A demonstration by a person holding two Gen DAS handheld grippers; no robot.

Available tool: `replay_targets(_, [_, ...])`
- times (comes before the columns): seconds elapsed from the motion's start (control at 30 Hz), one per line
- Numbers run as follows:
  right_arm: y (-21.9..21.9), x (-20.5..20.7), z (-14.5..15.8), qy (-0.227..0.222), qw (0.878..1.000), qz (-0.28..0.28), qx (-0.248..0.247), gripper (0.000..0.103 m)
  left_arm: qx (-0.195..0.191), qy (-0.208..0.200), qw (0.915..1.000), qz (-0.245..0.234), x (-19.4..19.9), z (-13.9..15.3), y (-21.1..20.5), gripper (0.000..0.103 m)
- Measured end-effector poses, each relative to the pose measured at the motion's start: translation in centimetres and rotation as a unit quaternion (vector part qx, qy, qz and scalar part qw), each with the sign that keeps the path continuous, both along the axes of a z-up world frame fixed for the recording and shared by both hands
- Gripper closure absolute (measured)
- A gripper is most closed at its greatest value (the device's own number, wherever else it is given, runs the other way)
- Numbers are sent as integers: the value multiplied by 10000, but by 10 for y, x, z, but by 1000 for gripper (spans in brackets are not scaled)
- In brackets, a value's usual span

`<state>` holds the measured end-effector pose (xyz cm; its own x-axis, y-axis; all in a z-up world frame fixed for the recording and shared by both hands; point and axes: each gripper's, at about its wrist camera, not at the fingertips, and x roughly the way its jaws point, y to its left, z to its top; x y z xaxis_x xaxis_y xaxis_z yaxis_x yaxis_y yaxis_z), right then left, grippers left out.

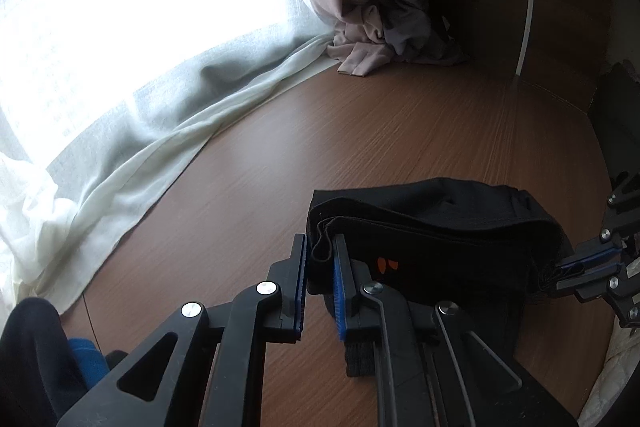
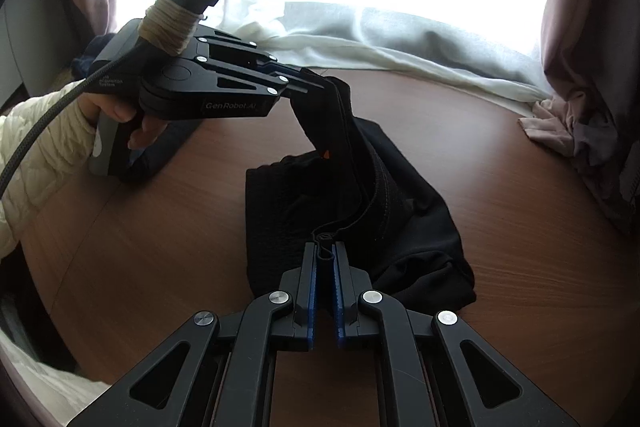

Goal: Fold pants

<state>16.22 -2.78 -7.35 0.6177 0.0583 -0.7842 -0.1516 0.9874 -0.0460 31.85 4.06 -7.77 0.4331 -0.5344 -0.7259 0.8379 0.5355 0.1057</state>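
Note:
Black pants [image 2: 400, 219] with a small orange mark lie bunched on a brown wooden surface [image 2: 520, 187], one folded edge lifted. My left gripper [image 1: 321, 242] is shut on a corner of that edge, cloth and a loose thread showing between its blue pads [image 1: 340, 291]. From the right wrist camera the left gripper [image 2: 320, 83] holds the cloth up off the surface, gripped by a hand [image 2: 136, 123] in a cream sleeve. My right gripper [image 2: 325, 251] is shut on the other end of the edge. At the right rim of the left wrist view, the right gripper [image 1: 576, 267] pinches the pants [image 1: 440, 227].
A white sheer curtain [image 1: 140, 147] trails along the surface's far edge under a bright window. A pink curtain [image 1: 372, 39] bunches at the corner, by a dark wall. A blue and dark thing [image 1: 84, 355] sits at the near left.

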Motion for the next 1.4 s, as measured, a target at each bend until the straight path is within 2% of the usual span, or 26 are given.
replay_targets(0.1, [4, -1, -7, 195, 9996, 184, -24, 94, 96, 84, 9998, 142, -8, -9, 18, 89])
replay_targets(0.3, [14, -10, -15, 664, 9955, 671, -56, 94, 420, -73, 9977, 522, -27, -20, 39, 76])
replay_targets(0.4, [20, -15, -13, 864, 9917, 949, 42, 94, 458, -47, 9969, 633, -37, -17, 45, 75])
replay_targets(0.47, [20, -19, -8, 834, 9914, 1003, 56, 94, 305, 57, 9970, 703, -42, -11, 48, 73])
replay_targets(0.53, [17, -24, -2, 788, 9918, 999, 88, 94, 74, 232, 9960, 856, -43, -4, 50, 67])
replay_targets(0.63, [12, -26, 5, 816, 9921, 942, 131, 89, -171, 391, 9918, 1207, -45, 4, 51, 66])
replay_targets(0.73, [-1, -30, 17, 471, 9973, 552, 104, 89, -228, 503, 9846, 1659, -47, 7, 47, 66])
replay_targets(0.77, [-6, -32, 21, 335, 9986, 384, 105, 87, -236, 527, 9822, 1790, -46, 6, 47, 66])
replay_targets(0.8, [-11, -32, 24, 241, 9994, 217, 114, 79, -247, 539, 9803, 1882, -45, 5, 46, 66])
replay_targets(0.87, [-18, -29, 21, 160, 9997, -47, 182, 76, -284, 622, 9781, 1963, -41, 1, 44, 66])
replay_targets(0.93, [-27, -21, 14, 119, 9993, -258, 222, 76, -294, 787, 9742, 2092, -35, -5, 43, 66])
replay_targets(1.07, [-48, -8, 0, 331, 9956, -787, 384, 76, -477, 1059, 9665, 2288, -27, -11, 45, 66])
replay_targets(1.23, [-61, -7, -6, 398, 9913, -1149, 512, 76, -942, 1364, 9590, 2299, -22, -6, 40, 66])
replay_targets(1.33, [-64, -6, -8, 388, 9894, -1308, 490, 76, -978, 1650, 9492, 2494, -12, -13, 34, 66])
replay_targets(1.4, [-66, -5, -9, 312, 9880, -1452, 415, 76, -829, 1798, 9404, 2766, -9, -20, 31, 67])
